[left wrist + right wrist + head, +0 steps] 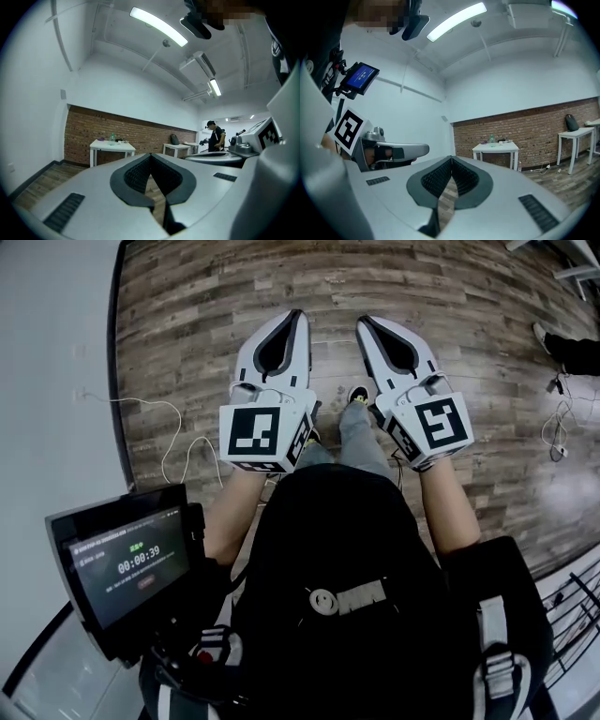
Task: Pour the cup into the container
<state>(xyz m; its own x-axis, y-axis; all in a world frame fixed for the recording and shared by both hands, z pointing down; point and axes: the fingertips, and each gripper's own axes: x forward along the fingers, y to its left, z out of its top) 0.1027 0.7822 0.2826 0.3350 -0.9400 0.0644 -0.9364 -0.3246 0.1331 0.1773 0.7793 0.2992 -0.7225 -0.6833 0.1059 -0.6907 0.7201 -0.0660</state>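
Over the wooden floor (487, 324), both the left gripper (298, 317) and right gripper (362, 324) have jaws pressed together on nothing; no cup or container shows, perhaps on the far white table (506, 146). A loose cable (141, 401) could snag a foot.

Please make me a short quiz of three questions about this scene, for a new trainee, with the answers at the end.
1. True or false: the left gripper holds something between its jaws.
2. The white table at the brick wall is: A) between the jaws; B) far across the room; C) overturned.
3. Fill in: the right gripper has its jaws ____.
Key: 1 false; 2 B; 3 shut.
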